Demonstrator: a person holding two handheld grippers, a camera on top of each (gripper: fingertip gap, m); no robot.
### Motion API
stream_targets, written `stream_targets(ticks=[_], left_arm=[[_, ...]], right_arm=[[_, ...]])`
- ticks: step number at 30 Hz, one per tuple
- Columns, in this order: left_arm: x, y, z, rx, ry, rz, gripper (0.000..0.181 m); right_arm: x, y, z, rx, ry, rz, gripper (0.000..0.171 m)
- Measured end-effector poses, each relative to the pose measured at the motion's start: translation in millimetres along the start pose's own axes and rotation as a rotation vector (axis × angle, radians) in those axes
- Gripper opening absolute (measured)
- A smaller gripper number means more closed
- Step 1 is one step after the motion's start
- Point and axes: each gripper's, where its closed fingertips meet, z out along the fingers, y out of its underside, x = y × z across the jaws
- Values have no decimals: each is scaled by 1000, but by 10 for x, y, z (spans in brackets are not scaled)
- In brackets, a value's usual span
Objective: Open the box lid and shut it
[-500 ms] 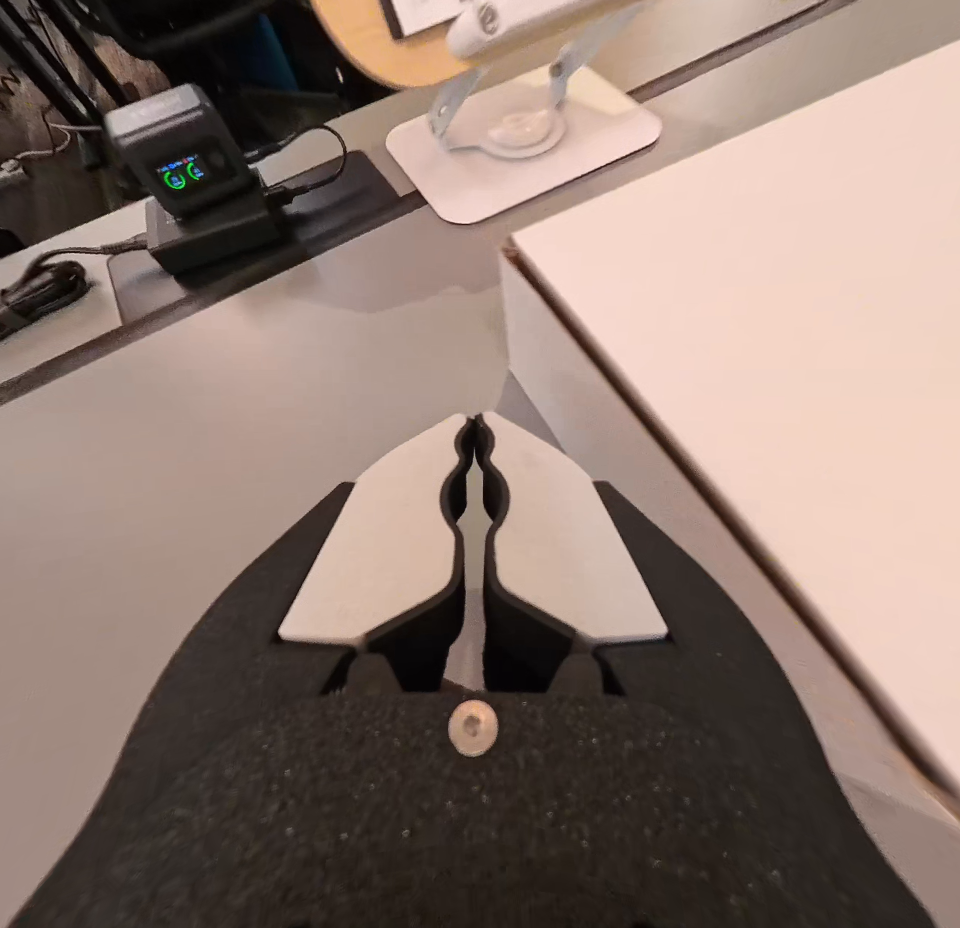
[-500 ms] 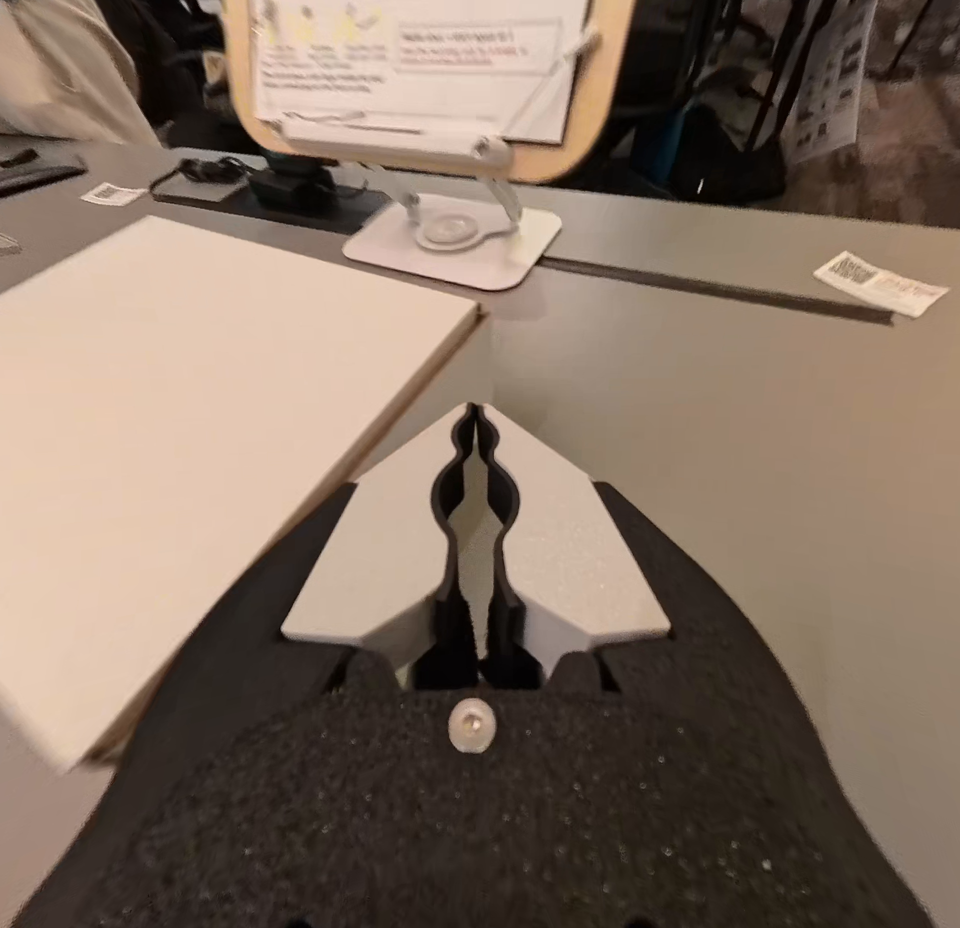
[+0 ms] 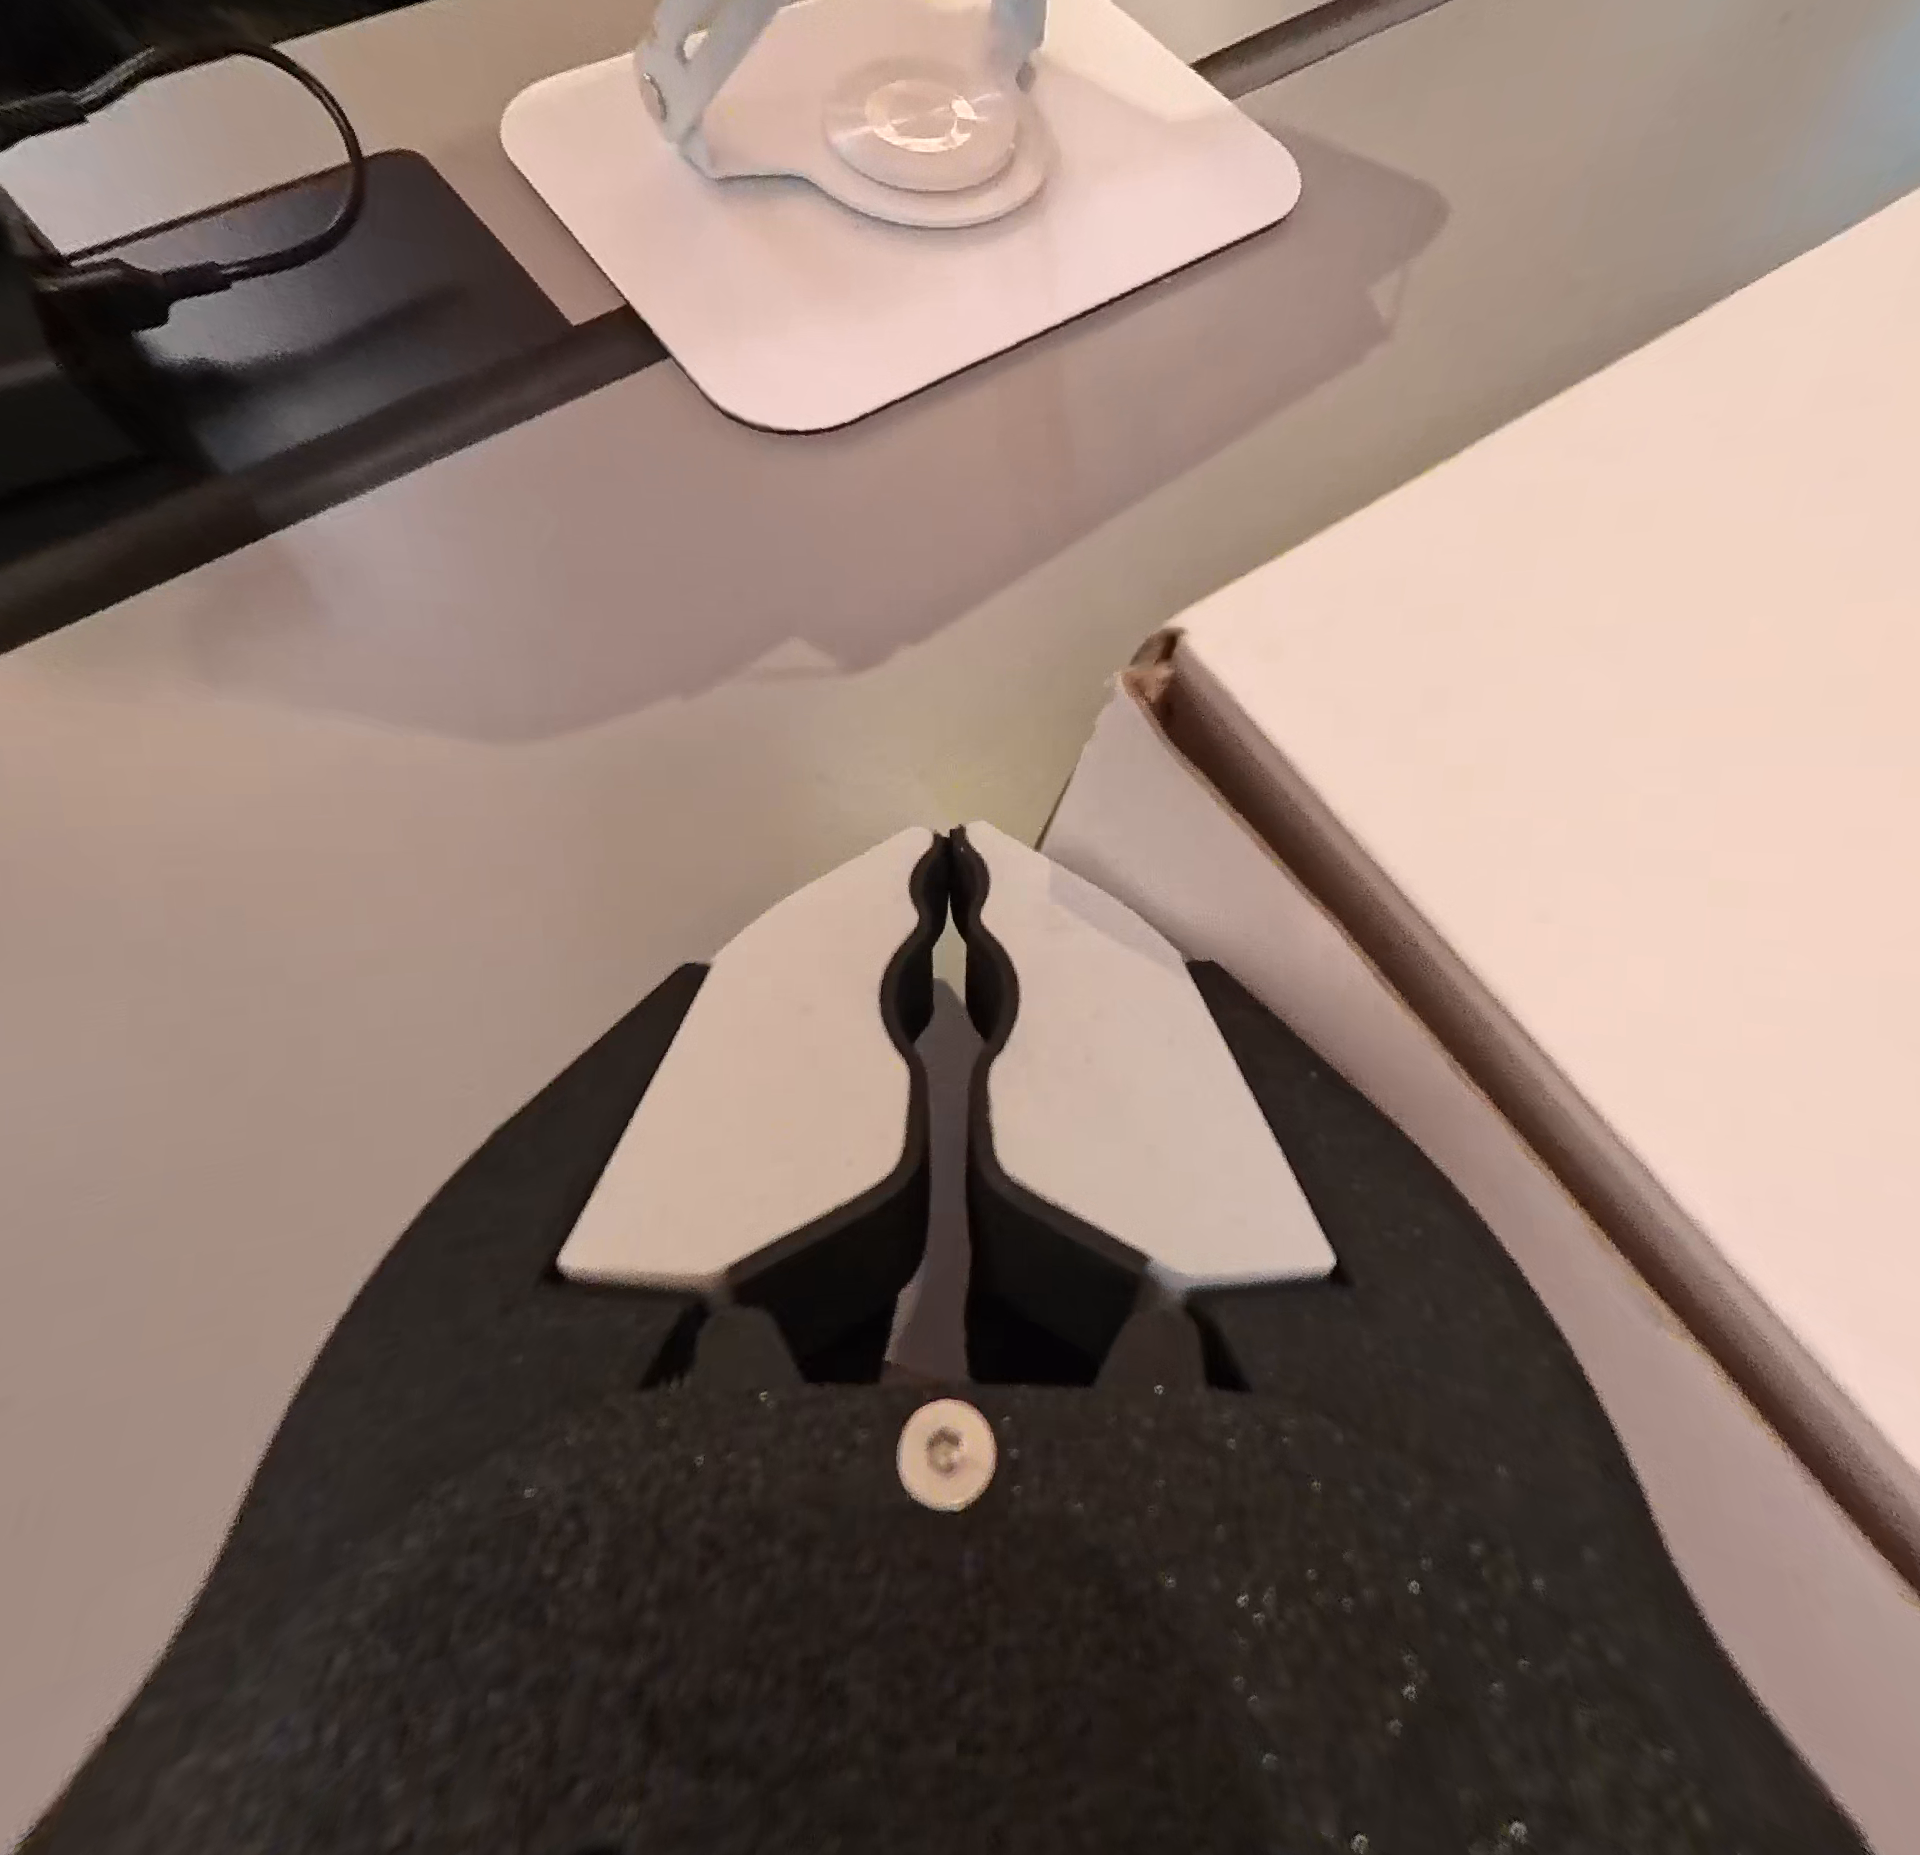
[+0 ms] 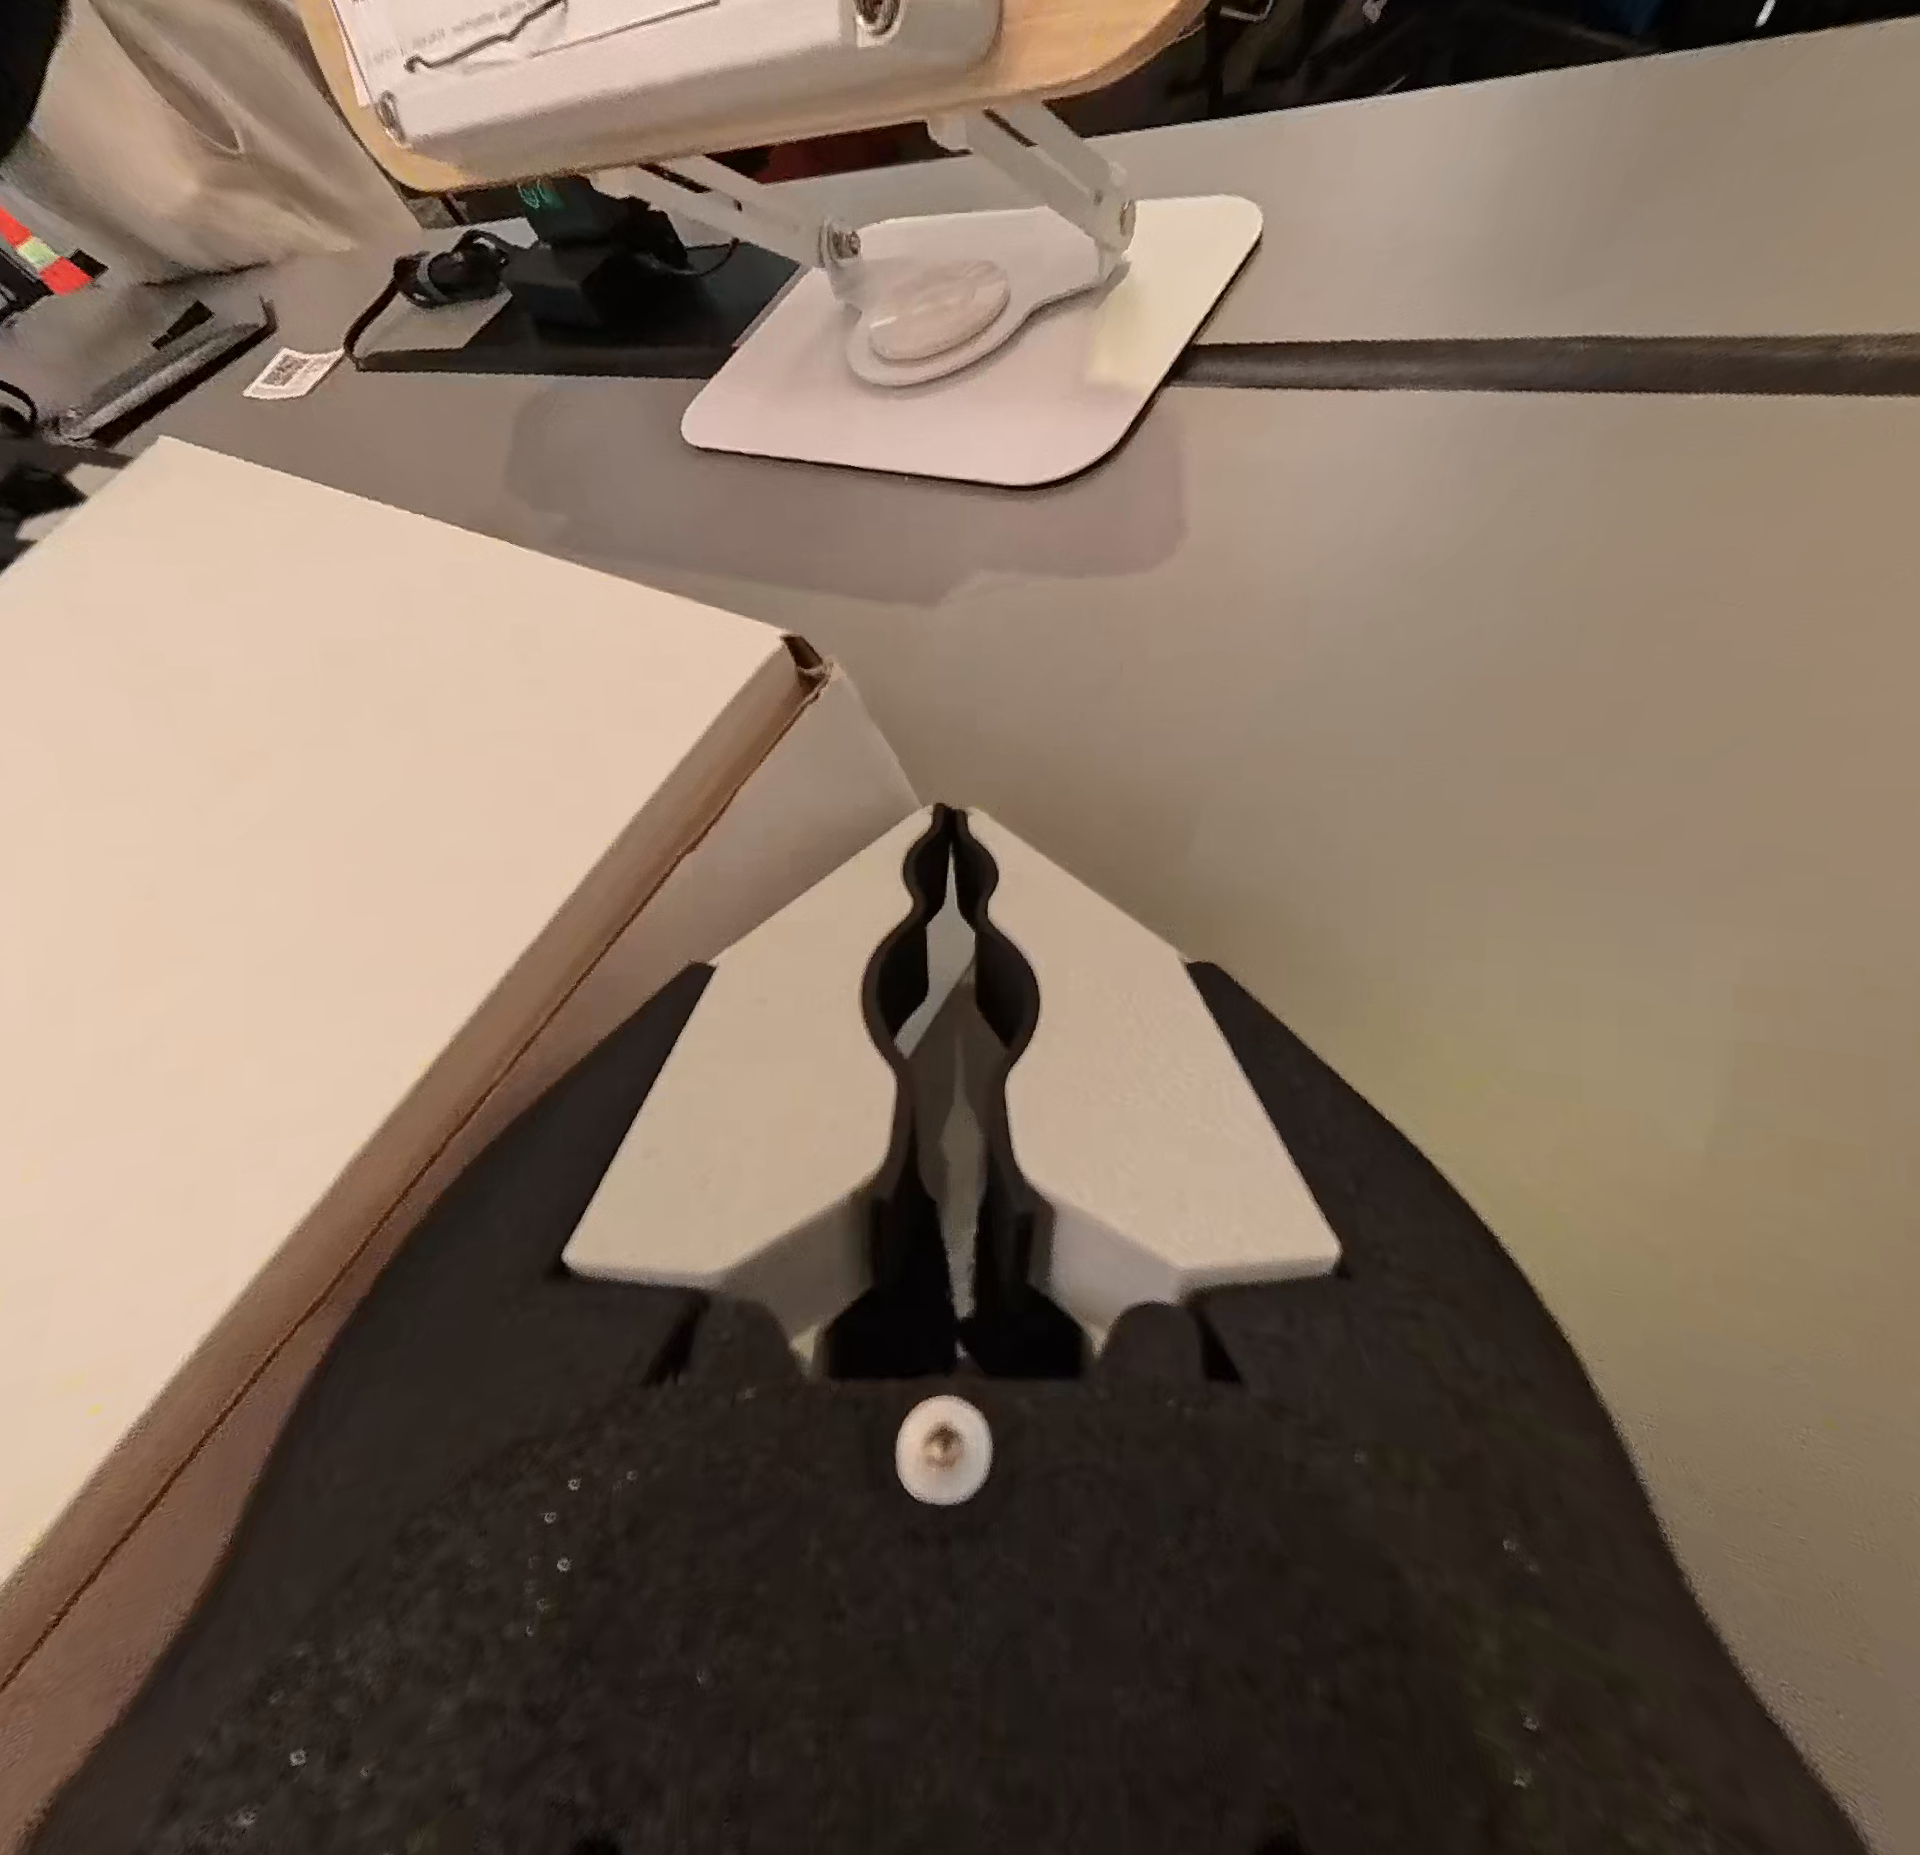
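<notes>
The box (image 3: 1558, 766) is seen lying closed on the table (image 3: 312, 922). The left gripper (image 3: 951, 849) and right gripper (image 4: 951, 818) are held beside its 2 far corners, fingertips pressed together on nothing.

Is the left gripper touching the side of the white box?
Cannot tell. In the left wrist view the left gripper ends right beside the white box, with neither contact nor gap plainly visible.

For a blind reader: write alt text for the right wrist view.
The right gripper, shut and empty, sits beside the far right corner of a flat white box with its lid down. Beyond it on the grey table stands a white stand holding a board.
</notes>
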Motion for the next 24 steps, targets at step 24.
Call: stream_targets(ticks=[24], left_arm=[[-12, 121, -287, -19, -181, -25, 0]], right_arm=[[74, -164, -124, 17, 175, -73, 0]])
